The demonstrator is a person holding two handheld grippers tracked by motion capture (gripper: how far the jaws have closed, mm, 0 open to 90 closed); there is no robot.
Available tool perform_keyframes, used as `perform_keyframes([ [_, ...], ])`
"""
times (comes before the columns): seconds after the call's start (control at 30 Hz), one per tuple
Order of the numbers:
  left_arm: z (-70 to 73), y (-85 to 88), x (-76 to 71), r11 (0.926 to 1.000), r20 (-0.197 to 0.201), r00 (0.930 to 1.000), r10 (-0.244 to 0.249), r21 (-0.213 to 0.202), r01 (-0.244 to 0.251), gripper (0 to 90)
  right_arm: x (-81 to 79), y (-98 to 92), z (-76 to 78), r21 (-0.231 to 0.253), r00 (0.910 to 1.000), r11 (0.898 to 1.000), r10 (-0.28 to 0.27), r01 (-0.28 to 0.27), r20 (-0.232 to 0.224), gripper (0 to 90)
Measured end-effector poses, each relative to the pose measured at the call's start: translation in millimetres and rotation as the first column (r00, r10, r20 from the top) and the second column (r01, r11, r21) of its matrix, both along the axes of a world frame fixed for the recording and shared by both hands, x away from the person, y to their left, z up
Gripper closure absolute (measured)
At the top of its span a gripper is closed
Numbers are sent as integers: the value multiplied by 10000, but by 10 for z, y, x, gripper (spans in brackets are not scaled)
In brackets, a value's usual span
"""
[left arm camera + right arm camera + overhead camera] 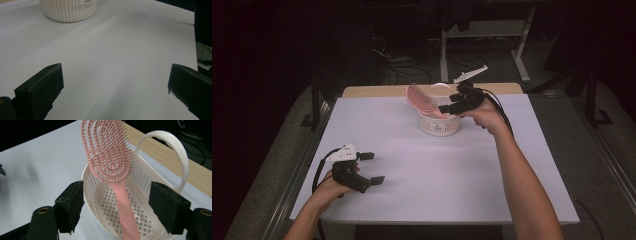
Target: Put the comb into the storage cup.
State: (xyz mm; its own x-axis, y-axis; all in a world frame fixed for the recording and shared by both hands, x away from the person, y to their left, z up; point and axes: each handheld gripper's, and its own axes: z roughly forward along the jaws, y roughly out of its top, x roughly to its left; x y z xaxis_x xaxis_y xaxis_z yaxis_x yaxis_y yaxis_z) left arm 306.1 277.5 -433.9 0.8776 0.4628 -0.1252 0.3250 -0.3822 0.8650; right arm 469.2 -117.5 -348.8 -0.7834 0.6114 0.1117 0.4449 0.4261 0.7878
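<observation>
Where tongs (115, 205) gape: brush (107, 157) in basket (140, 217).

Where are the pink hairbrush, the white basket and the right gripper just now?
pink hairbrush (106, 152): right gripper view, on the bristled head.
white basket (142, 222): right gripper view, on the perforated floor.
right gripper (116, 205): right gripper view, midway between its open jaws, the brush handle standing loose between them.

Brush (108, 157): pink, oval vented head with fine bristles, flat tapering handle.
Brush pose: stands tilted in the basket, handle down inside, head up above the rim, leaning on it.
Basket (440, 125): white slatted plastic, perforated floor, looped handle; upright toward the table's far edge, right of centre.
</observation>
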Motion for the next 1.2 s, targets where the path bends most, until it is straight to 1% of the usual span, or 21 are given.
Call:
perform_keyframes([
  [0.13, 5, 2, -4, 10000, 14, 10000, -1, 14, 1, 2, -90, -72, 4, 22, 9999, 9999, -132, 133, -72, 230],
  [0.33, -1, 8, -13, 10000, -20, 10000, 55, 29, -55, 2, -233, -193, 9, 7, 9993, 9993, -368, 368, 95, 171],
  [0.4, 0, 8, -13, 10000, -26, 10000, 68, 32, -68, 2, -281, -231, 8, 28, 9991, 9991, -418, 418, 77, 143],
  [0.5, -6, 8, -17, 10000, -54, 9999, 84, 24, -84, 2, -352, -285, -3, -3, 9984, 9984, -569, 569, 69, 126],
  [0.63, -6, 12, -20, 9999, -73, 9999, 122, 8, -122, 2, -432, -351, -40, 149, 9976, 9975, -690, 692, -110, 58],
  [0.7, -6, 9, -23, 9999, -56, 9999, 139, 25, -139, 2, -476, -374, -66, 57, 9969, 9969, -779, 779, -67, 19],
  [0.8, -4, 9, -22, 9999, -73, 9999, 151, 26, -151, 2, -553, -410, -103, 22, 9965, 9965, -832, 832, -23, 3],
  [1.03, -1, 14, -21, 9999, -60, 9998, 170, 20, -170, 2, -757, -482, -190, 176, 9962, 9962, -852, 848, 203, 0],
  [1.1, -2, 13, -20, 9998, -60, 9998, 170, 45, -170, 2, -823, -491, -226, 203, 9965, 9964, -828, 825, 136, 0],
  [1.2, 0, 8, -23, 9998, -79, 9998, 173, 59, -173, 2, -914, -514, -286, 212, 9964, 9964, -825, 821, 192, 0],
])
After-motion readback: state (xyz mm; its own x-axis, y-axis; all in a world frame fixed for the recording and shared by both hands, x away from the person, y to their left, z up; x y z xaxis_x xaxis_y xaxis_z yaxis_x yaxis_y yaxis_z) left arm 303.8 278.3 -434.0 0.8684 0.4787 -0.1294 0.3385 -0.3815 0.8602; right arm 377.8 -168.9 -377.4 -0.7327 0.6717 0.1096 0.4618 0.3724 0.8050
